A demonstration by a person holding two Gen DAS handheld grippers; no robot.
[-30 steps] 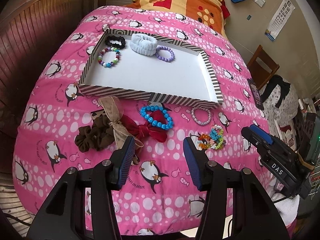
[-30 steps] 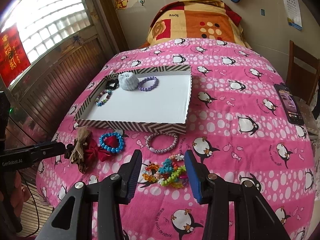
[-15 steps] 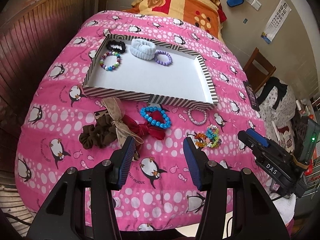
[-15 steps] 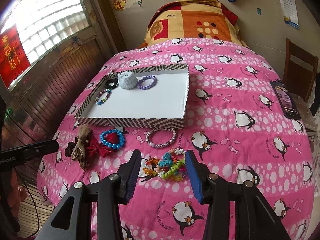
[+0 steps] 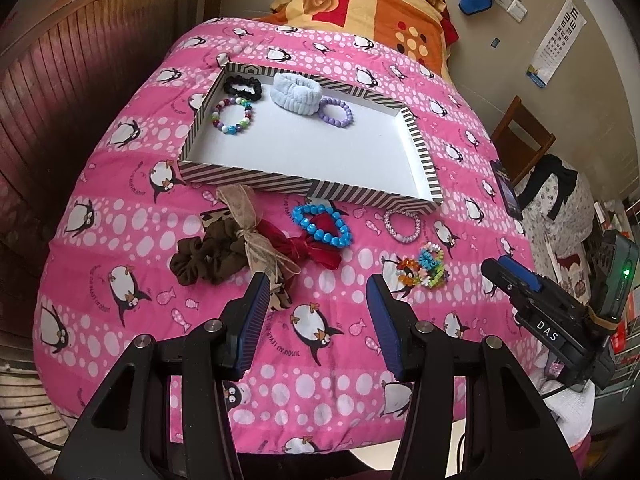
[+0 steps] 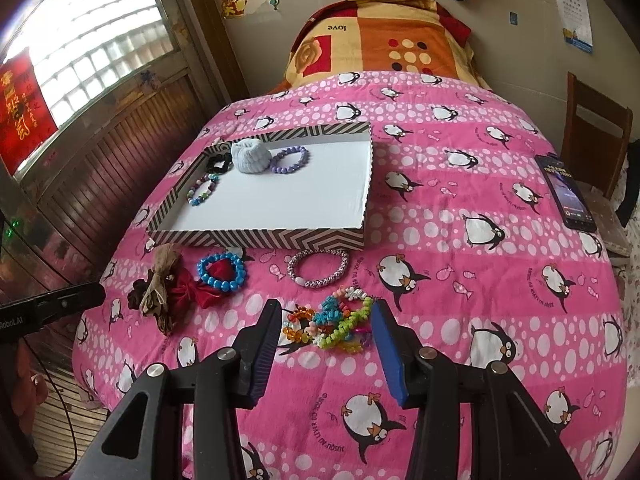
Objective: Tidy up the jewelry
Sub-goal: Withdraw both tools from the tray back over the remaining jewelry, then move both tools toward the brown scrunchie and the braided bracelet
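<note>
Jaws of my right gripper (image 6: 325,322) gape around the multicoloured plastic bead bracelets (image 6: 328,322), not touching; my left gripper (image 5: 316,294) hangs wide, empty.

Glossy plastic bead bracelet (image 5: 322,225), cloth bedspread (image 5: 132,216)

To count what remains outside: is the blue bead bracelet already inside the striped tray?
No, the blue bead bracelet lies on the pink blanket, before the striped tray's near wall.
</note>
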